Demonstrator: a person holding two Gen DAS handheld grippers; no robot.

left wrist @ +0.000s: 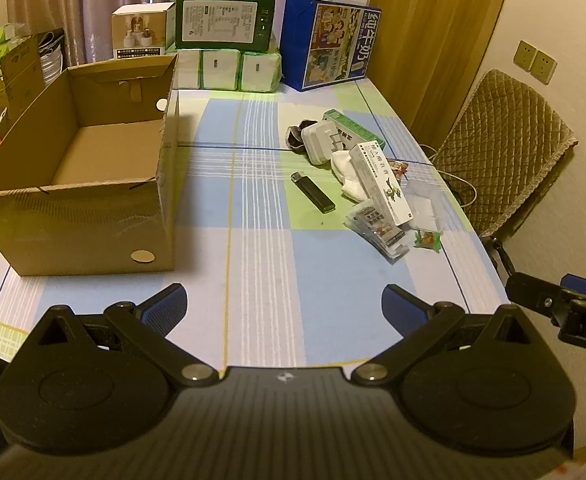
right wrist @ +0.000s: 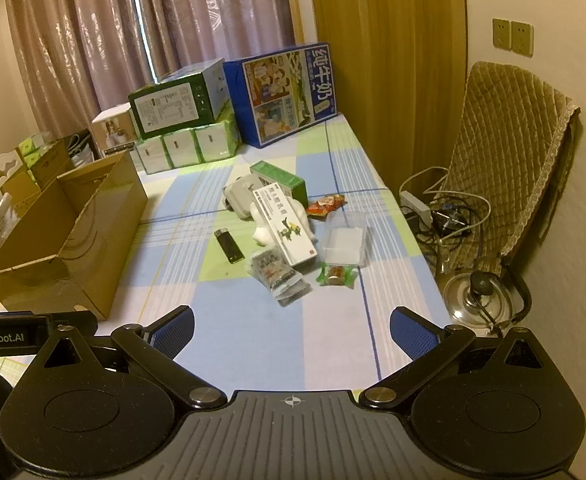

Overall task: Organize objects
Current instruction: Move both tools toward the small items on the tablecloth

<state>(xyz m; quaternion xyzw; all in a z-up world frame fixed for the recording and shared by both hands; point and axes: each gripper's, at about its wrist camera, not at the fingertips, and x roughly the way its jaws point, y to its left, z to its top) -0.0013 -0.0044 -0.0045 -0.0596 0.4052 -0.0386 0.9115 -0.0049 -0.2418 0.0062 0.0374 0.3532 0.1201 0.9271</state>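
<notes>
both tongs [left wrist: 283, 308] [right wrist: 291, 330] wide apart, empty

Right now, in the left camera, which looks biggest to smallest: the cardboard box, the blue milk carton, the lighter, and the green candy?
1. Cardboard box, though it is nearest.
2. Blue milk carton.
3. Lighter.
4. Green candy.
</notes>
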